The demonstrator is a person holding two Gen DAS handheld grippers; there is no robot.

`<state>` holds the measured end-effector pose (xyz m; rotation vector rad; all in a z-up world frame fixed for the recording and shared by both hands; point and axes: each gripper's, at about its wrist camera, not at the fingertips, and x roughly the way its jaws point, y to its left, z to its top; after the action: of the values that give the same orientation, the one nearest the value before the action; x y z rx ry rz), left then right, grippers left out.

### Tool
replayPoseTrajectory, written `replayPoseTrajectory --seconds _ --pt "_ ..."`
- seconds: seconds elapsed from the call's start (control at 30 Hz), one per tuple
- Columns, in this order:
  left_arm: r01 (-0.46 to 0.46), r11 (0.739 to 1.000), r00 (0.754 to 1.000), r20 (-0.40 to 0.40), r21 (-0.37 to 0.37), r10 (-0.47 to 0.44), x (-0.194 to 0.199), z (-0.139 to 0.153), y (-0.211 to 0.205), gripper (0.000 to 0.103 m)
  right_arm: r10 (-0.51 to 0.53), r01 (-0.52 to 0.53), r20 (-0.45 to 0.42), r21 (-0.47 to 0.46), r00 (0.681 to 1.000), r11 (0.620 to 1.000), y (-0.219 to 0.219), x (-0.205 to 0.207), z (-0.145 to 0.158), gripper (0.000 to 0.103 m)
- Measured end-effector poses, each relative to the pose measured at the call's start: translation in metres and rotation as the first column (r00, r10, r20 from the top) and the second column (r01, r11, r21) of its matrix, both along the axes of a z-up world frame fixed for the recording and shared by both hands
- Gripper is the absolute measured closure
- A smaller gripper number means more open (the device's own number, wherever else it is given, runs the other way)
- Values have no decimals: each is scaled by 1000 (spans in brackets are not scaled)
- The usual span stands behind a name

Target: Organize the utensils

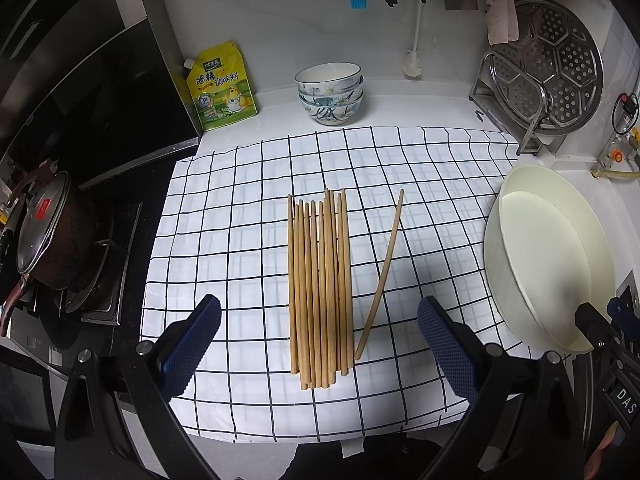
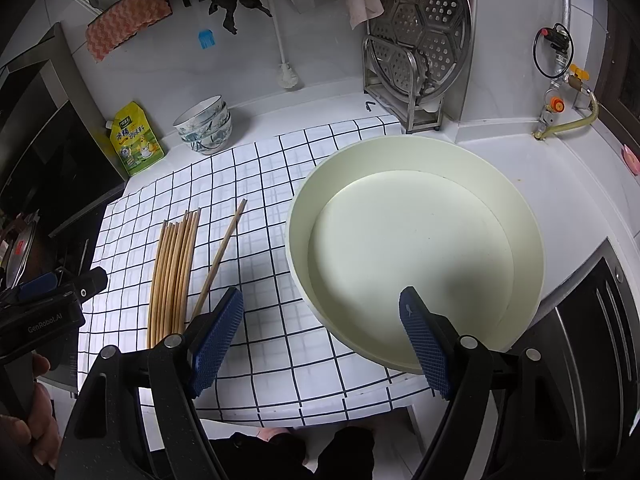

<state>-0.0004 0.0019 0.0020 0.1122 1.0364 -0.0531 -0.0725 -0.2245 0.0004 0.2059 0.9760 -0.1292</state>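
A bundle of several wooden chopsticks lies side by side on the checked cloth. One single chopstick lies apart, just right of the bundle. My left gripper is open and empty, above the near ends of the bundle. In the right wrist view the bundle and the single chopstick lie at the left. My right gripper is open and empty, over the near left rim of a large cream round basin.
The basin sits at the cloth's right edge. Stacked bowls, a yellow seasoning pouch and a steamer tray on a rack stand at the back. A stove with a lidded pot is at the left.
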Motion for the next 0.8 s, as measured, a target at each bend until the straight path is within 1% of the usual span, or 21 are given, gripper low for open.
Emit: replayPoseTrajectory --seconds 0.8 --pt "-5 1000 1000 0 -1 5 4 0 5 6 7 -7 -1 1 1000 1000 4 3 -1 26"
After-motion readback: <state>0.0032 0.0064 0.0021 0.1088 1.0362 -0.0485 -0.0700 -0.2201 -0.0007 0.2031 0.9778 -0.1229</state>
